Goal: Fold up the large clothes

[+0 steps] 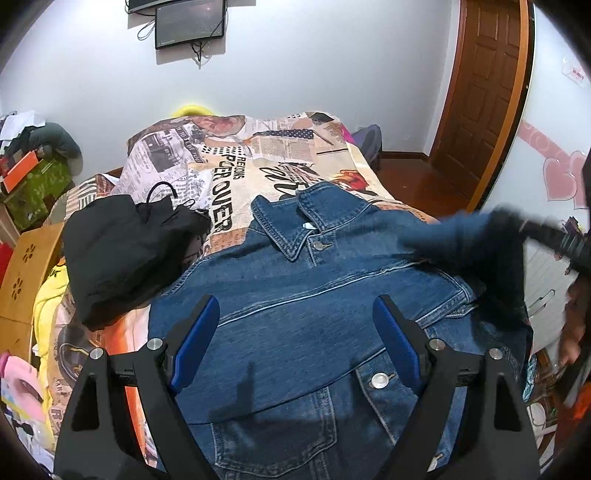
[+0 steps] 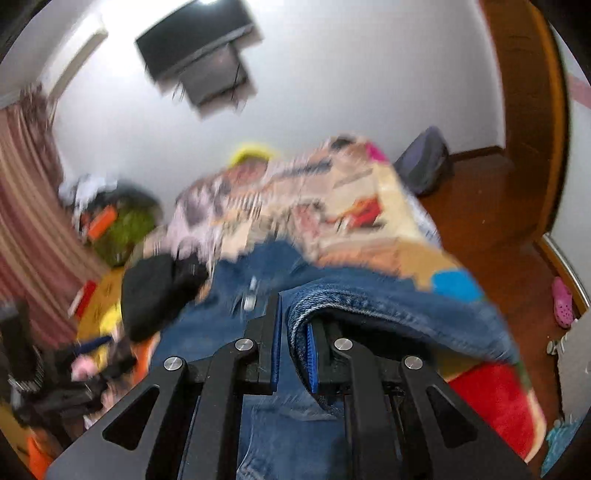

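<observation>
A blue denim jacket lies front up on the bed, collar toward the far wall. My left gripper is open and empty, hovering above the jacket's chest. In the left wrist view the right gripper shows blurred at the right, holding the jacket's sleeve up over the shoulder. In the right wrist view my right gripper is shut on a fold of the denim sleeve; the view is motion-blurred.
A black garment lies on the bed left of the jacket. The bed has a newspaper-print cover. Boxes and clutter stand at the left, a wooden door at the right, a screen on the wall.
</observation>
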Action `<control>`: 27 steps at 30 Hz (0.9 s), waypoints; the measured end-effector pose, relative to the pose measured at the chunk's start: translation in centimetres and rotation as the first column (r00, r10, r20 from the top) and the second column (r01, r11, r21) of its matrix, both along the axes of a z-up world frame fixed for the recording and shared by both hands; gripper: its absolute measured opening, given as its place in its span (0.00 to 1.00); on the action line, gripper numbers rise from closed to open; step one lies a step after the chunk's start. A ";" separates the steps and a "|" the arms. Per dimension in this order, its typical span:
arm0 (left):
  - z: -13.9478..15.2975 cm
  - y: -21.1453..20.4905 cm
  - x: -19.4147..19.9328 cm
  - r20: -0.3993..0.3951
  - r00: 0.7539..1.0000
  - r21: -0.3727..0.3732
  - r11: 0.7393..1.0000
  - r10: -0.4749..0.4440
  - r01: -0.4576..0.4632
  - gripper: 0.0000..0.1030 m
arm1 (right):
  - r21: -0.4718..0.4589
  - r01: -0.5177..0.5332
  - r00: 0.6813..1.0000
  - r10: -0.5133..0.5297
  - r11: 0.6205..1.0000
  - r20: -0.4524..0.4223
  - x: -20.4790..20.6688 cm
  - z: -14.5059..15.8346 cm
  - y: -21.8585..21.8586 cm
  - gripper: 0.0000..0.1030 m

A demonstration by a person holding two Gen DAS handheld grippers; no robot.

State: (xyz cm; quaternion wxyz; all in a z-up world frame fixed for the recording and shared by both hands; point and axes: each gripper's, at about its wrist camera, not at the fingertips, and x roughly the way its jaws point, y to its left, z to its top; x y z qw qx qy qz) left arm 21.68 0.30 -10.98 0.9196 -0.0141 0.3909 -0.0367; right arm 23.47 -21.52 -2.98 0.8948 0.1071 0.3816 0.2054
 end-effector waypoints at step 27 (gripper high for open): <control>-1.0 -1.5 -0.2 -0.024 0.999 -0.007 1.000 -0.029 0.029 0.82 | -0.030 0.137 0.989 -0.139 0.990 -0.060 -4.1 0.9 -5.5 0.52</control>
